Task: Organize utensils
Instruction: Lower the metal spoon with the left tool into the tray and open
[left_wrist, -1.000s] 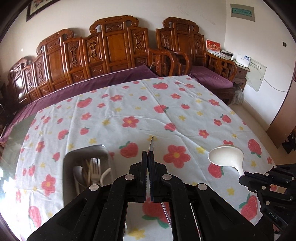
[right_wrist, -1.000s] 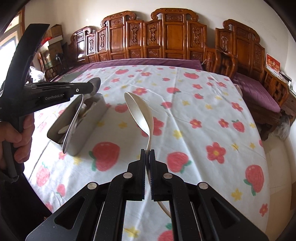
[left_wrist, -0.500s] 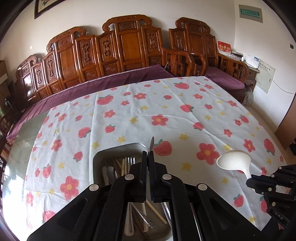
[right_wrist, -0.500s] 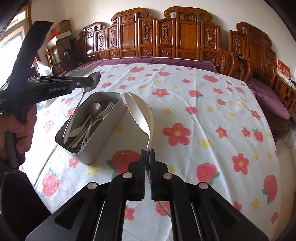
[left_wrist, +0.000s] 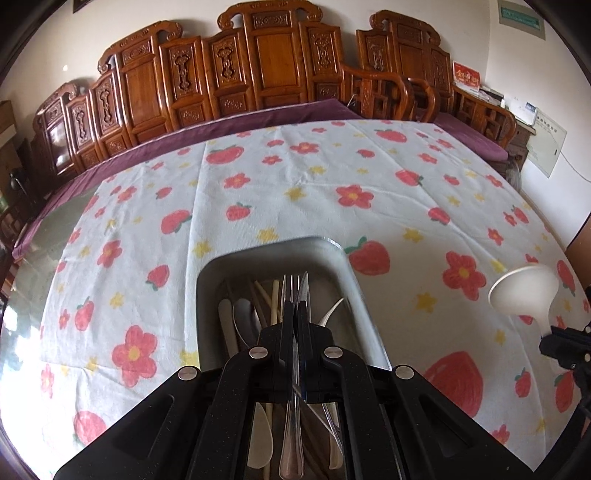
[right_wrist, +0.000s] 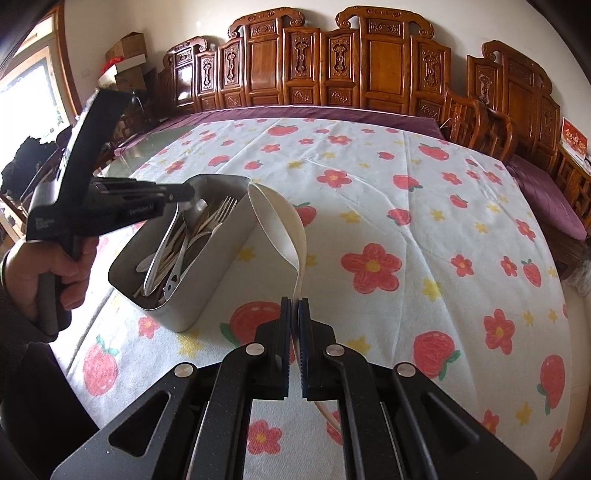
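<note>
My left gripper (left_wrist: 295, 310) is shut on a metal spoon (left_wrist: 303, 291), seen edge-on, and holds it right above the metal utensil box (left_wrist: 354, 295); in the right wrist view the left gripper (right_wrist: 184, 194) hangs the spoon (right_wrist: 162, 251) down into the box (right_wrist: 207, 280). The box holds several forks, spoons and chopsticks. My right gripper (right_wrist: 294, 310) is shut on the handle of a white ladle (right_wrist: 280, 221), held in the air just right of the box; the ladle's bowl also shows in the left wrist view (left_wrist: 524, 291).
The table wears a white cloth with strawberries and flowers (right_wrist: 406, 229). Carved wooden benches with purple cushions (left_wrist: 258, 74) stand behind it. Cardboard boxes (right_wrist: 125, 55) sit at the far left by a window.
The left gripper has moved over the box and lowered the spoon into it. The right gripper has brought the ladle closer to the box's right side.
</note>
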